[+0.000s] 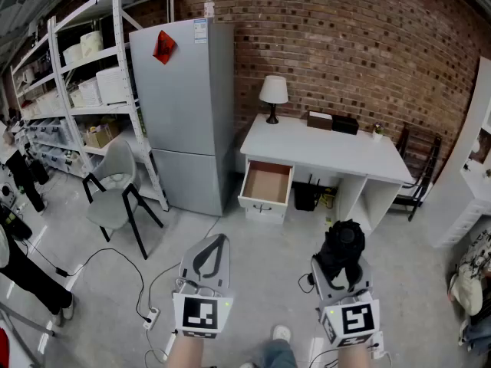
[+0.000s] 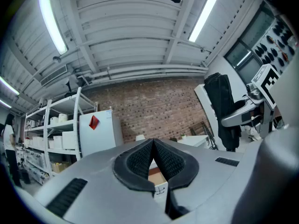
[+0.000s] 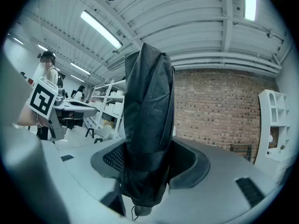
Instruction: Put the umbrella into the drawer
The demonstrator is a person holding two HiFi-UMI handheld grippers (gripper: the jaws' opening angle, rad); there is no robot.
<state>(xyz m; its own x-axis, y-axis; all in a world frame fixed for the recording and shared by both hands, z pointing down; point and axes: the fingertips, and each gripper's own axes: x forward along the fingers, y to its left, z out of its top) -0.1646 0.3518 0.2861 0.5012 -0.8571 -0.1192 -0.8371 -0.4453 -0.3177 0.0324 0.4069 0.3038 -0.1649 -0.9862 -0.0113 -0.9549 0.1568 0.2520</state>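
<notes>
A folded black umbrella (image 1: 343,249) stands upright between the jaws of my right gripper (image 1: 343,273), which is shut on it; in the right gripper view the umbrella (image 3: 148,129) fills the middle and hides what lies ahead. My left gripper (image 1: 209,257) is shut with nothing in it, its pads (image 2: 140,160) meeting at the tips. Ahead stands a white desk (image 1: 322,146) whose left drawer (image 1: 266,184) is pulled out, showing a bare brown bottom. Both grippers hover over the floor, well short of the desk.
A table lamp (image 1: 273,96) and dark boxes (image 1: 333,122) sit on the desk. A grey fridge (image 1: 184,112) stands left of it, then a grey chair (image 1: 115,186) and white shelving (image 1: 84,67). Cables and a power strip (image 1: 152,317) lie on the floor. A white shelf unit (image 1: 474,167) stands right.
</notes>
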